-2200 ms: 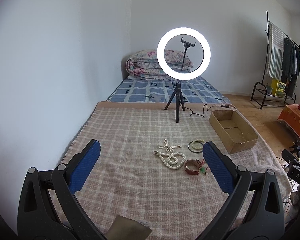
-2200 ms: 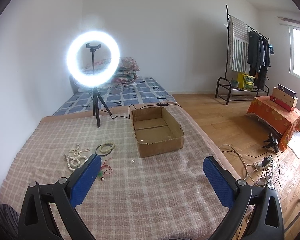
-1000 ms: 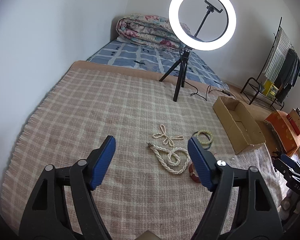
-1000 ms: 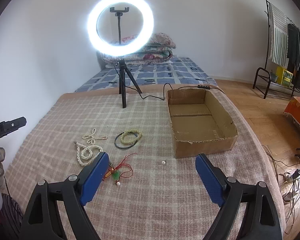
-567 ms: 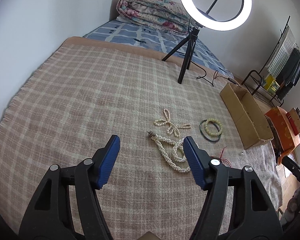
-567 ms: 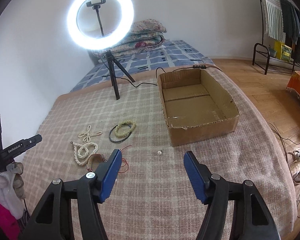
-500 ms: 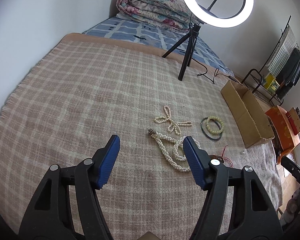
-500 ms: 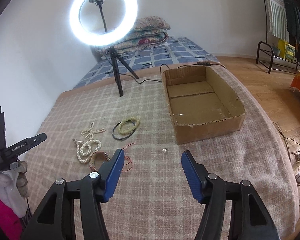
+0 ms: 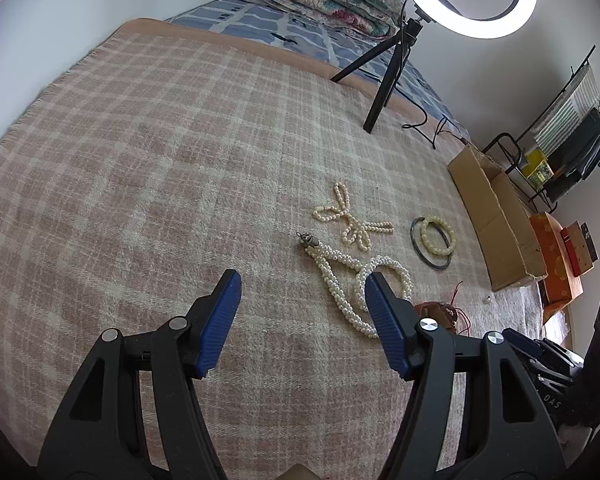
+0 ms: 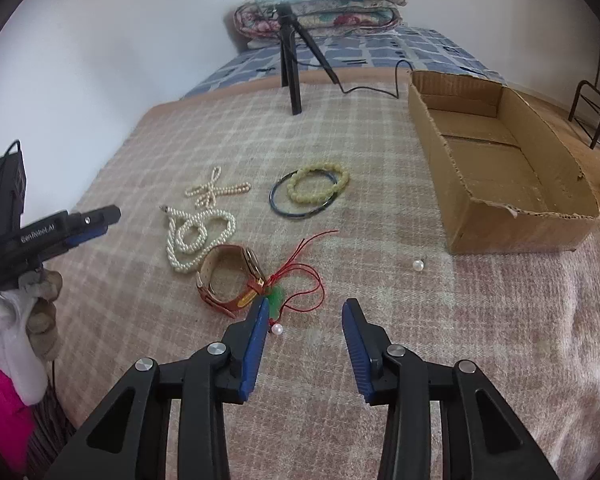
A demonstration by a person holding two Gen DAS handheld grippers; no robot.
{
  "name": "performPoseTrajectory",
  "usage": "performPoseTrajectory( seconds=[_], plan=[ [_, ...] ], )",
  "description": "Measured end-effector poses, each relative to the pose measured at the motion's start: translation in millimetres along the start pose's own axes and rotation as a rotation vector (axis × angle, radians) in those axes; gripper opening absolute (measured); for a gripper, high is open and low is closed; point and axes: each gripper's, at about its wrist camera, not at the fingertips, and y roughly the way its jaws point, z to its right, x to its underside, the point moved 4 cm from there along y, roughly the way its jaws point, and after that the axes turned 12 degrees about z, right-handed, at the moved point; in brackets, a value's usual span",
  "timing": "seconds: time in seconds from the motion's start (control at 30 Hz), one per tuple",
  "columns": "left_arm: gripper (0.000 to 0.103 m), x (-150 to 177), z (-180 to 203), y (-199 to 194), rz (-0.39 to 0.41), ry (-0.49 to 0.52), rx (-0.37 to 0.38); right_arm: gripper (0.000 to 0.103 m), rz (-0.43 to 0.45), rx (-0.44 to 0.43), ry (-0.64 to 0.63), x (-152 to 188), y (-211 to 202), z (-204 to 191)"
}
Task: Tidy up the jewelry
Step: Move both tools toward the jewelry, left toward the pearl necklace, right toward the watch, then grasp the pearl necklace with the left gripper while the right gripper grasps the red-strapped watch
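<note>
We have the left gripper [image 9: 302, 304] hanging over the checked blanket [image 9: 140, 160] with its fingers [image 9: 220, 320] apart and nothing between them; its right finger overlaps the thick pearl necklace [image 9: 340, 280] in the left wrist view, contact not clear. Our right gripper [image 10: 305, 320] is closing, fingers [image 10: 254, 344] still apart, only bare blanket between them; its left finger tip sits just beside the green bead of the red string charm [image 10: 300, 276] and a small white pearl [image 10: 277, 329]. Jewelry is all loose on the blanket: the thick pearl necklace coiled, a thin pearl strand [image 10: 216, 190] just beyond it, a brown leather watch [image 10: 230, 280] touching the necklace's near end, and the red string charm against the watch. A yellow-green bead bracelet [image 10: 318, 184] lies partly inside a dark bangle [image 10: 300, 210], near the others. A second loose pearl [image 10: 418, 265] sits near the front wall of the cardboard box [image 10: 520, 232], apart from it. The box is open and shows nothing inside, off to the right of the jewelry. A ring light on a tripod [image 10: 292, 76] stands at the far end of the blanket, with folded quilts [image 10: 320, 12] on the bed behind. In the right wrist view we see the left gripper from the side, held in a gloved hand [image 10: 40, 304]
</note>
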Motion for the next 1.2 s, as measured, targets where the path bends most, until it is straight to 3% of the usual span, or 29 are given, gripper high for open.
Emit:
performPoseTrajectory(
  seconds=[0.33,0.47,0.87,1.2],
  plan=[
    [0.066,7,8,18,-0.052,-0.004,0.031,0.036,-0.021,-0.028,-0.032,-2,17,-9],
    [0.06,14,9,28,-0.096,-0.028,0.048,0.034,-0.028,-0.042,-0.064,-8,29,-18],
    [0.06,20,19,55,-0.162,-0.096,0.103,0.034,-0.078,-0.072,-0.196,-20,60,-48],
    [0.06,15,35,79,-0.172,-0.025,0.06,0.032,-0.108,-0.071,-0.24,-17,73,-51]
  ],
)
